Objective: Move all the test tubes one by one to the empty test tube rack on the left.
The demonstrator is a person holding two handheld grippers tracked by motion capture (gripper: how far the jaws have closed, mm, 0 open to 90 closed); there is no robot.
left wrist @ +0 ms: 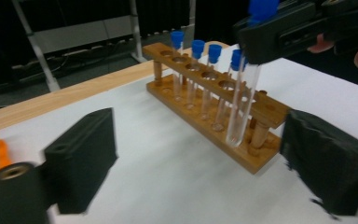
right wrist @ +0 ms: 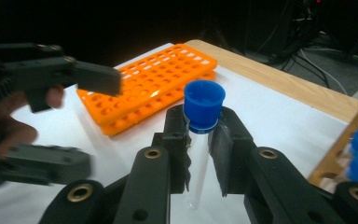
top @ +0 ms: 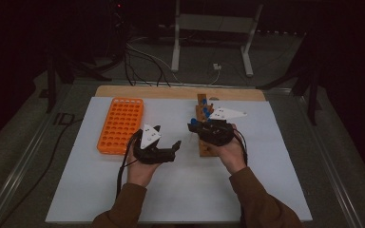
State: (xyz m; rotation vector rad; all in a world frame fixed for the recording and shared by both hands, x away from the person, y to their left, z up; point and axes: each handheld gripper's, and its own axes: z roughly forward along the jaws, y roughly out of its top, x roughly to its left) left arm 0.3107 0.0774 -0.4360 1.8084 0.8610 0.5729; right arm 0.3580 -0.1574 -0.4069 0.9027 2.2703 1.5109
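Observation:
My right gripper (right wrist: 200,140) is shut on a clear test tube (right wrist: 197,177) just below its blue cap (right wrist: 204,106), holding it upright. In the left gripper view that tube (left wrist: 242,102) hangs in front of the near end of a wooden rack (left wrist: 265,109), its tip just above the white sheet. Several blue-capped tubes (left wrist: 196,70) stand in the rack's farther holes. My left gripper (left wrist: 203,158) is open with nothing between its jaws, and it faces the held tube from the left. In the high view it (top: 168,137) lies between the orange rack (top: 120,125) and the right gripper (top: 192,124).
A white sheet (top: 180,190) covers a wooden board (top: 171,91) on the table. The orange rack (right wrist: 158,88) has many empty holes. Beyond the table, cables (top: 142,57) lie on the floor by a white stand (top: 214,23).

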